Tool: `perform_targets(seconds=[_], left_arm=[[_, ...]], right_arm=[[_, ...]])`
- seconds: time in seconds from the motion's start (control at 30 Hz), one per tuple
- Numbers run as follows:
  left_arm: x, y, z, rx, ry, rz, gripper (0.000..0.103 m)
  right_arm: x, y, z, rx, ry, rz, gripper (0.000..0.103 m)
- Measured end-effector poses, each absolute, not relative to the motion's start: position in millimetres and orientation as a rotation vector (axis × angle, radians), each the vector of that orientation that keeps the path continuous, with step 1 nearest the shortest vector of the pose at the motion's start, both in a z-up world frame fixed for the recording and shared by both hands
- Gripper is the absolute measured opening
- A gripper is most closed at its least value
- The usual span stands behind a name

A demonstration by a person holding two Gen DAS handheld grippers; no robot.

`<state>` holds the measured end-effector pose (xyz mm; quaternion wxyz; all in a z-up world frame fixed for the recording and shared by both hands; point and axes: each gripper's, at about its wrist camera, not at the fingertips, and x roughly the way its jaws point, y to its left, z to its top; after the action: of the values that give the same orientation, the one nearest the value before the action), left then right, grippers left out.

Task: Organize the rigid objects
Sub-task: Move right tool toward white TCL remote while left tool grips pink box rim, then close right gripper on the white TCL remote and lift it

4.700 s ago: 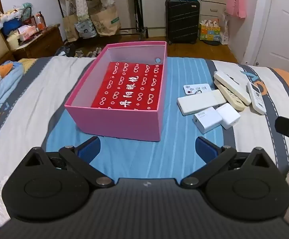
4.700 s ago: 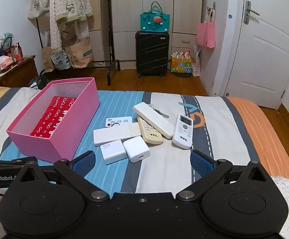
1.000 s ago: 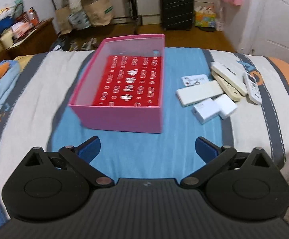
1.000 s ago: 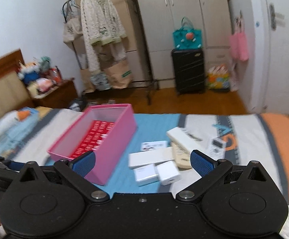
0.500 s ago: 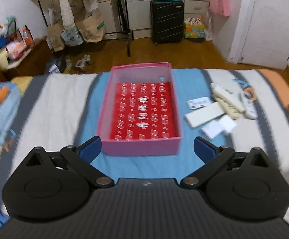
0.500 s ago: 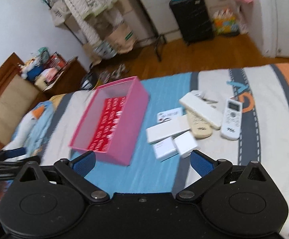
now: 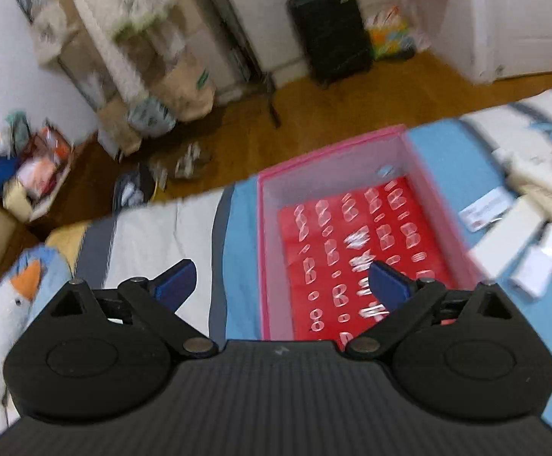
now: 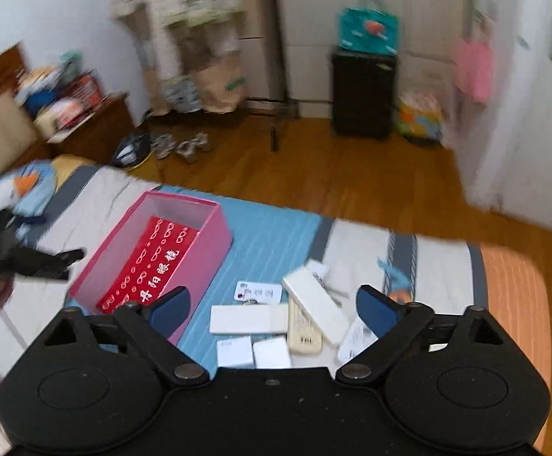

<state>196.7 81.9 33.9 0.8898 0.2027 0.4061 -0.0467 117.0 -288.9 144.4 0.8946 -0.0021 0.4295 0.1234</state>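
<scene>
Step in hand looks like approach, nothing picked yet. Left gripper (image 7: 277,279) has its jaws wide apart and empty, hanging above the near left corner of the pink box (image 7: 367,144); one blue pad sits over the box's red patterned floor, the other over the bedspread (image 7: 154,228) left of the box wall. Right gripper (image 8: 274,309) also spread wide and empty, above the cluster of loose items at lower centre of its frame. Cluster: white power bank (image 8: 247,319) lying flat, two white chargers (image 8: 253,352) just below it and touching each other, a small white card (image 8: 258,290) above it, a long white remote (image 8: 315,309) lying on a beige remote (image 8: 304,336), and another white remote (image 8: 355,338) partly hidden behind the right pad. All sit right of the box, near but not touching it. Box holds only its red lining, so the sorting has not started, I'd judge. Next move likely: right gripper drops on one item, a charger or the power bank being nearest; jaws already wide enough. Watch: chargers abut, so closing on one may nudge the other; stacked remotes may slide. Open room: blue stripe between box and cluster is free, box interior wide open. Bed edge runs along the upper part of both frames, floor beyond. Both views are motion-blurred, so fine detail is uncertain.
</scene>
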Motion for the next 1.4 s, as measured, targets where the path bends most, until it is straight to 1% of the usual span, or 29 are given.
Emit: perform_targets(seconds=[0.1, 0.17, 0.27, 0.3, 0.33, 0.37, 0.4, 0.47, 0.53, 0.57, 0.6, 0.7, 0.8, 0.83, 0.87, 0.9, 1.0, 1.03, 1.1, 1.2, 1.27, 1.3, 1.33, 1.4], left_arm=[[227, 100, 5, 0.322, 0.912, -0.088, 0.098], [240, 112, -9, 0.279, 0.939, -0.069, 0.098], [249, 129, -23, 0.240, 0.930, -0.035, 0.097], [251, 136, -28, 0.216, 0.939, -0.041, 0.097], [254, 141, -33, 0.205, 0.959, -0.051, 0.097], [257, 149, -38, 0.190, 0.975, -0.069, 0.097], [258, 157, -40, 0.163, 0.968, -0.079, 0.097], [261, 169, -52, 0.105, 0.990, -0.114, 0.096], [261, 176, -61, 0.091, 1.004, -0.124, 0.088], [262, 177, -66, 0.090, 1.010, -0.127, 0.078], [263, 178, -70, 0.084, 1.026, -0.132, 0.063], [267, 180, -82, 0.024, 1.073, -0.141, 0.038], [268, 175, -92, 0.060, 1.100, -0.128, 0.019], [270, 175, -95, 0.033, 1.106, -0.136, 0.016], [271, 176, -96, 0.013, 1.112, -0.143, 0.009], [271, 176, -96, -0.003, 1.117, -0.150, 0.005], [273, 174, -95, -0.026, 1.107, -0.149, 0.004], [274, 174, -95, -0.030, 1.102, -0.148, 0.004], [273, 173, -94, -0.024, 1.094, -0.153, 0.004], [271, 170, -95, 0.014, 1.080, -0.165, 0.004], [274, 171, -98, 0.012, 1.097, -0.166, 0.004], [275, 172, -100, -0.001, 1.104, -0.163, 0.004], [276, 172, -100, -0.008, 1.107, -0.158, 0.004], [275, 171, -100, -0.002, 1.102, -0.158, 0.004]], right_arm=[[136, -279, 124, -0.069, 0.878, 0.332, 0.092], [150, -272, 103, -0.092, 0.905, 0.378, 0.087], [169, -265, 68, -0.113, 0.989, 0.401, 0.078], [171, -268, 62, -0.096, 1.003, 0.391, 0.075], [175, -274, 52, -0.067, 1.024, 0.369, 0.059], [179, -282, 42, -0.027, 1.047, 0.328, 0.052], [184, -293, 33, 0.031, 1.076, 0.289, 0.050], [190, -311, 20, 0.130, 1.108, 0.244, 0.050], [197, -328, 4, 0.159, 1.146, 0.170, 0.054], [200, -331, -3, 0.166, 1.158, 0.135, 0.055], [204, -337, -12, 0.172, 1.187, 0.097, 0.055], [214, -342, -40, 0.161, 1.236, 0.004, 0.063], [224, -354, -66, 0.174, 1.254, -0.057, 0.063], [228, -357, -73, 0.176, 1.255, -0.073, 0.063], [231, -361, -79, 0.182, 1.259, -0.079, 0.063], [234, -363, -84, 0.192, 1.265, -0.081, 0.064], [236, -374, -98, 0.269, 1.274, -0.088, 0.069], [236, -377, -102, 0.295, 1.271, -0.095, 0.073], [235, -381, -110, 0.310, 1.239, -0.098, 0.075], [228, -396, -120, 0.411, 1.200, -0.070, 0.076], [222, -408, -126, 0.492, 1.172, -0.065, 0.073], [219, -410, -126, 0.484, 1.160, -0.062, 0.064], [218, -409, -125, 0.466, 1.150, -0.061, 0.061], [215, -407, -121, 0.437, 1.140, -0.048, 0.061]])
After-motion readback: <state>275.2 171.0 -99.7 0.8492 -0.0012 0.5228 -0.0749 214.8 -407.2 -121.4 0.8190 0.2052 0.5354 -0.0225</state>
